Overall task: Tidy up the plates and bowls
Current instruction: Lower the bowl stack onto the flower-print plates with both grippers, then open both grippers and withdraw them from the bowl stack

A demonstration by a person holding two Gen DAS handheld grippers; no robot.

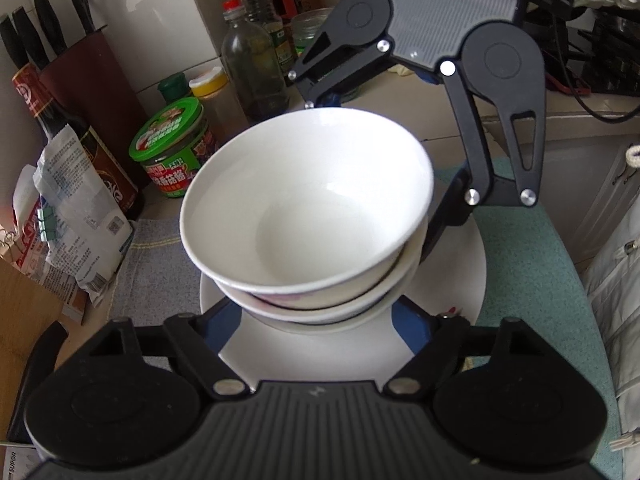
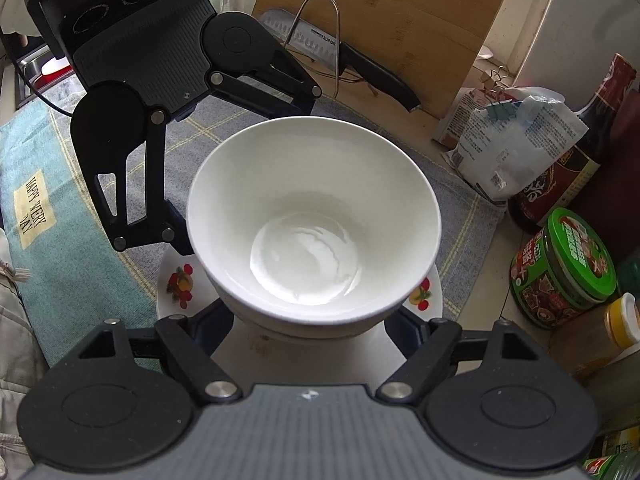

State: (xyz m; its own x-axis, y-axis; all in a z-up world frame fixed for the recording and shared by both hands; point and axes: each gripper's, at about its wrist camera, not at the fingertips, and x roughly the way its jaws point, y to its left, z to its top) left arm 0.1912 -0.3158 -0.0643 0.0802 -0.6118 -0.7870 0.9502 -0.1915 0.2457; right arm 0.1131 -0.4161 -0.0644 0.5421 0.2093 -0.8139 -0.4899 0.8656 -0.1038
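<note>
On the table, at the middle of a white plate (image 1: 444, 304) with fruit prints on its rim, sits my stack: the top bowl (image 1: 308, 200) nested a little askew in the lower bowl (image 1: 320, 312). Both tongs face each other across it. The left tongs (image 1: 320, 322) straddle the foot of the stack with blue fingers (image 1: 226, 328) spread wide, and I see a gap on each side, so nothing is gripped. The right tongs (image 2: 310, 326) stand the same way from the opposite side, wide and empty around the base.

I judge the bowls just set down, so the step is a clean release. I should draw each hand straight back along its own line, keeping the fingers spread so neither catches the lower rim. The top bowl leans, so any nudge could rock it; glazed ware slides easily.

The plate rests on a grey checked cloth (image 2: 452, 208) beside a teal towel (image 2: 68, 216). Close by stand a green-lidded jar (image 1: 172, 152), a dark sauce bottle (image 1: 72, 136), a knife block (image 1: 96, 80) and a clipped paper packet (image 1: 76, 220). A knife (image 2: 348, 56) leans on a wire rack before a wooden cutting board (image 2: 400, 12). White tiles back the corner.
</note>
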